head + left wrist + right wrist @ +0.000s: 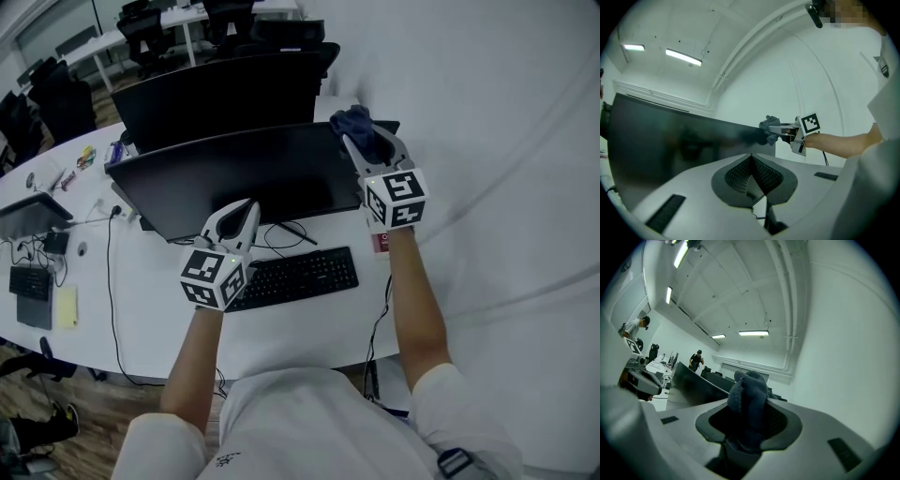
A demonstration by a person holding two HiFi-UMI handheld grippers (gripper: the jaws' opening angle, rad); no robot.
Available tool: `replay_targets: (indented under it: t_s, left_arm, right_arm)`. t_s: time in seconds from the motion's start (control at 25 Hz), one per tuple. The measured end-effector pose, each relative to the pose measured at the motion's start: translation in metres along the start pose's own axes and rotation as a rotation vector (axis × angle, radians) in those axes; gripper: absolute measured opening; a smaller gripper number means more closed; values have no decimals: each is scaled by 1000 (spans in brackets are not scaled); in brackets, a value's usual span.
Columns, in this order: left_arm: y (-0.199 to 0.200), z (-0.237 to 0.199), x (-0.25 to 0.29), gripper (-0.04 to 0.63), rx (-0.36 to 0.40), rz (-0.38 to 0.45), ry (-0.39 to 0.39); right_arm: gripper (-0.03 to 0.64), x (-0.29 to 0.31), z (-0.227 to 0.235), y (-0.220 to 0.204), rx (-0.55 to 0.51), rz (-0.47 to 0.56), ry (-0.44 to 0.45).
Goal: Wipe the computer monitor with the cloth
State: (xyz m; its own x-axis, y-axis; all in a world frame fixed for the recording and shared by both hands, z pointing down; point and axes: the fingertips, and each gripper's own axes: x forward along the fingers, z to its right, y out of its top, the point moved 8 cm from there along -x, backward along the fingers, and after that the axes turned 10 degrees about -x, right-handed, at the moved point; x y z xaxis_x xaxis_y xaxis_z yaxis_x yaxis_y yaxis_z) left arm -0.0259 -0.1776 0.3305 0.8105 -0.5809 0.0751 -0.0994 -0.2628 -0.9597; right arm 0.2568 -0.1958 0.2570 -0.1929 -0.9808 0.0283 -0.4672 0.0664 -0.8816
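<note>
The dark monitor (225, 173) stands on the white desk (150, 309) in front of me. My right gripper (356, 141) is shut on a bunched blue-grey cloth (352, 119), held at the monitor's top right corner. In the right gripper view the cloth (747, 392) fills the jaws and the monitor (686, 385) lies to the left. My left gripper (246, 208) hangs in front of the screen's lower middle, jaws shut with nothing between them. The left gripper view shows the monitor (670, 140), the cloth (768, 126) and the right gripper (780, 129) at the screen's far corner.
A black keyboard (295, 275) lies below the monitor, with cables behind it. A second monitor (216, 94) stands back to back beyond. A yellow notepad (67, 307) and small devices sit at the left. Office chairs (150, 33) stand far back. A white wall is at the right.
</note>
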Motion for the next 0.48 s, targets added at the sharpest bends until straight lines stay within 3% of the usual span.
replay_targets:
  t_s: [0.48]
  left_arm:
    - [10, -48, -44, 6, -24, 39, 71]
  right_arm:
    - [155, 31, -68, 37, 1, 24, 74]
